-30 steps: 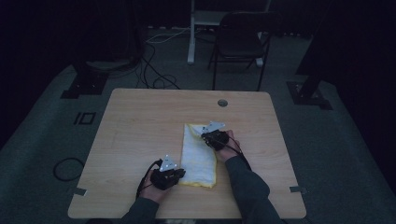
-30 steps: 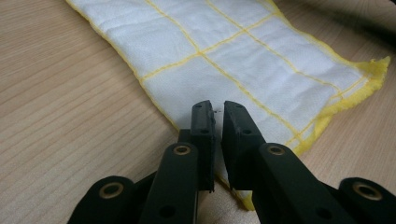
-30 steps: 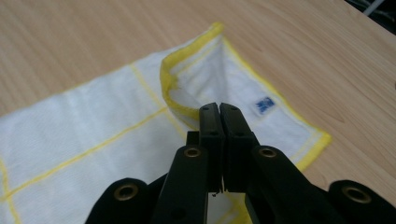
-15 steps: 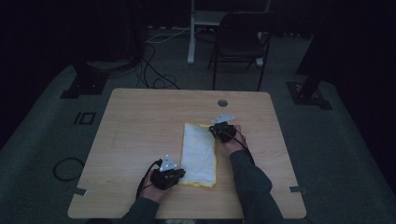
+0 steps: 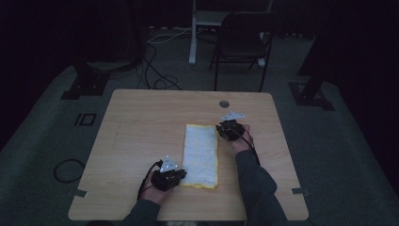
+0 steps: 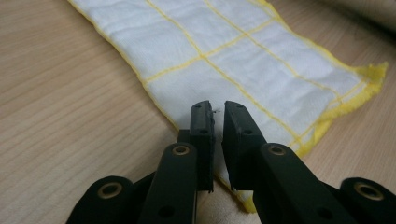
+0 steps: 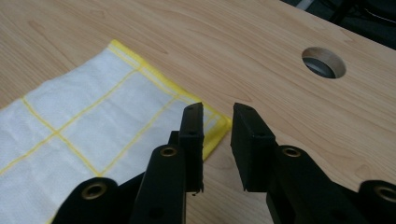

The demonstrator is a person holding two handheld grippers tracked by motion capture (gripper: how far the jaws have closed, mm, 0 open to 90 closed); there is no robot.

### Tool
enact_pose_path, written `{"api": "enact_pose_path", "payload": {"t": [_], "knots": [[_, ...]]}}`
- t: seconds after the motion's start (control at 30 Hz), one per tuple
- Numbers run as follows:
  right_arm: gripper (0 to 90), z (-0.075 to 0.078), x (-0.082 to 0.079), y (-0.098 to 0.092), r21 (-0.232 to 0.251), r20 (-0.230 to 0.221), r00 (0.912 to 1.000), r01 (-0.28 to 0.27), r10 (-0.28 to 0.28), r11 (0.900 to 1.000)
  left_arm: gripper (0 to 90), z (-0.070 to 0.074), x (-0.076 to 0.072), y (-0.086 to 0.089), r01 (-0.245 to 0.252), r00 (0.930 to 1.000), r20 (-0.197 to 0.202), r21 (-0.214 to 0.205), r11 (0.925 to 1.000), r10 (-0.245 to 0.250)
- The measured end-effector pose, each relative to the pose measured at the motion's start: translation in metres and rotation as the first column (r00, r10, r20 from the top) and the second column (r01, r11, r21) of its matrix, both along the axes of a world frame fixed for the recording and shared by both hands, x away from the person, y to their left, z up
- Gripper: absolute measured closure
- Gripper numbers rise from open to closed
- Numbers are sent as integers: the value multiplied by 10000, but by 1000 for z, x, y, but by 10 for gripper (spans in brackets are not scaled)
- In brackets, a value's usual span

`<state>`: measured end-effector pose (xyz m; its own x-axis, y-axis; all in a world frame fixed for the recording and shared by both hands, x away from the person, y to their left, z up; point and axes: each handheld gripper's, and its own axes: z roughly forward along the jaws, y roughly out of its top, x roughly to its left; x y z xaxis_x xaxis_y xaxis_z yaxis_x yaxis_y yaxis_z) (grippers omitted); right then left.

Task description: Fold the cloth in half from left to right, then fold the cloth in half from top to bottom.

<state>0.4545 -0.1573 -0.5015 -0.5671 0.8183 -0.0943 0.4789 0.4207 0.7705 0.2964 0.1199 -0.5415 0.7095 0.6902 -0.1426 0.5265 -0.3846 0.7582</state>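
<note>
From the high view, a folded white cloth with yellow grid lines and yellow edging (image 5: 201, 155) lies flat mid-way on the light wooden table (image 5: 141, 122), left gripper (image 5: 175, 175) at its near-left corner, right gripper (image 5: 223, 131) at its far-right corner.

Left gripper view: jaws nearly closed, a thin gap, over the cloth's edge; can't tell if they pinch it.

Right gripper view: jaws part-open, empty, over the yellow corner, round cable hole (image 7: 323, 62) beyond.

A white cloth (image 5: 201, 155) with a yellow grid of lines and a yellow hem lies flat on the wooden table (image 5: 141, 127), folded into a long narrow strip running from the person's side toward the far edge. In the left gripper view its near corner (image 6: 369, 74) looks slightly frayed.
</note>
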Motion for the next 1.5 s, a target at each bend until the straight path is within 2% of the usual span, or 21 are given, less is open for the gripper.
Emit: {"api": "enact_pose_path", "payload": {"t": [0.17, 0.6, 0.93, 1.2, 1.33, 1.5], "knots": [[699, -3, 0, -3, -28, -100, 9999, 8, -9, 10000, 809, 3, 5, 1, -123, 9999, 70, -73, 9999, 124], [604, 1, -1, -7, 526, -267, 9994, -217, 231, 9984, 759, 17, 22, 11, -491, 9983, 308, -355, 9982, 502], [577, -3, -5, -11, 731, -429, 9983, -366, 398, 9967, 744, 23, 40, 12, -595, 9975, 376, -256, 9979, 604], [566, -3, -5, -13, 788, -431, 9986, -284, 319, 9965, 675, 31, 64, 14, -966, 9941, 476, -253, 9950, 978], [580, -2, -4, -14, 1002, -505, 9984, -217, 268, 9947, 654, 35, 76, 16, -1096, 9924, 541, -224, 9937, 1106], [595, -3, -4, -13, 906, -544, 9983, -152, 202, 9958, 631, 34, 89, 17, -1219, 9914, 423, -388, 9918, 1235]]}}
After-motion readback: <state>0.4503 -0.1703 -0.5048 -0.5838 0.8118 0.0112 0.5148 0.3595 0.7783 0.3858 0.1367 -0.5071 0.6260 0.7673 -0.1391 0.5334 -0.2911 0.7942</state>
